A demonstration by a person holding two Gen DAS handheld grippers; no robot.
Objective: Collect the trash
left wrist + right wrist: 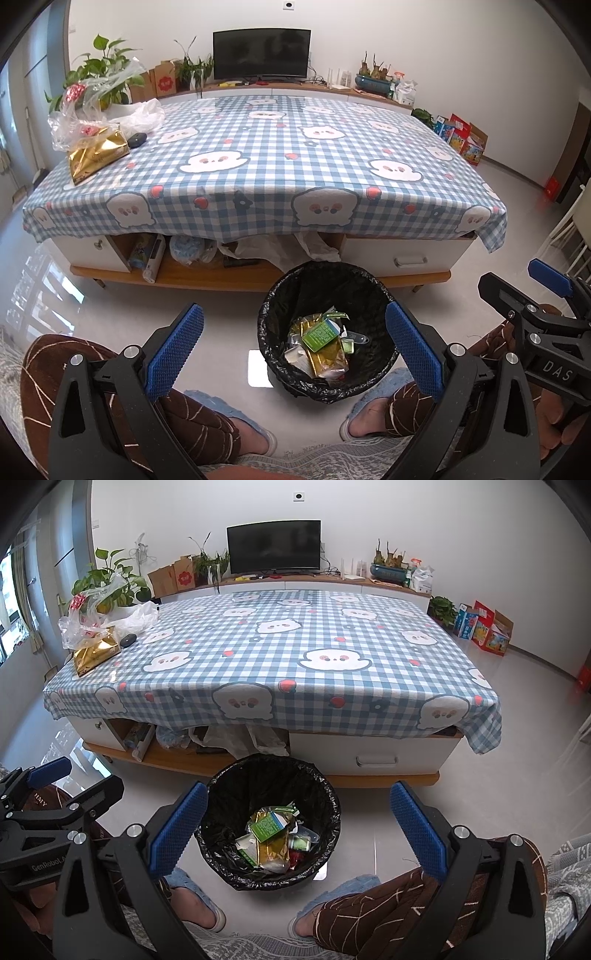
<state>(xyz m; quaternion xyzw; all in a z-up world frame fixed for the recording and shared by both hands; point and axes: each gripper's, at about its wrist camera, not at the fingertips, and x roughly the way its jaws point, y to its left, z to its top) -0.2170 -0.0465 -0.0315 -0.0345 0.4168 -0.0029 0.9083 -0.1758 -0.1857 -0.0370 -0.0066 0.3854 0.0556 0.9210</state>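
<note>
Both grippers — left (293, 347), right (299, 827) — hung spread and empty over the bin (273, 354), wrappers (319, 347) inside — next probably the gold bag (96, 153) on the table (295, 206).

Black-framed left tool (293, 349) with blue textured pads, silver screws, brown line-patterned trousers (373, 908), apparently fuzzy blue slippers (236, 417)

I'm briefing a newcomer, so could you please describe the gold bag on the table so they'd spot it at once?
Start at the table with the blue checked cloth. At its near left corner lies the gold bag, a crumpled shiny foil packet. Beside it are clear plastic bags and a small dark object; only it is metallic gold.
</note>
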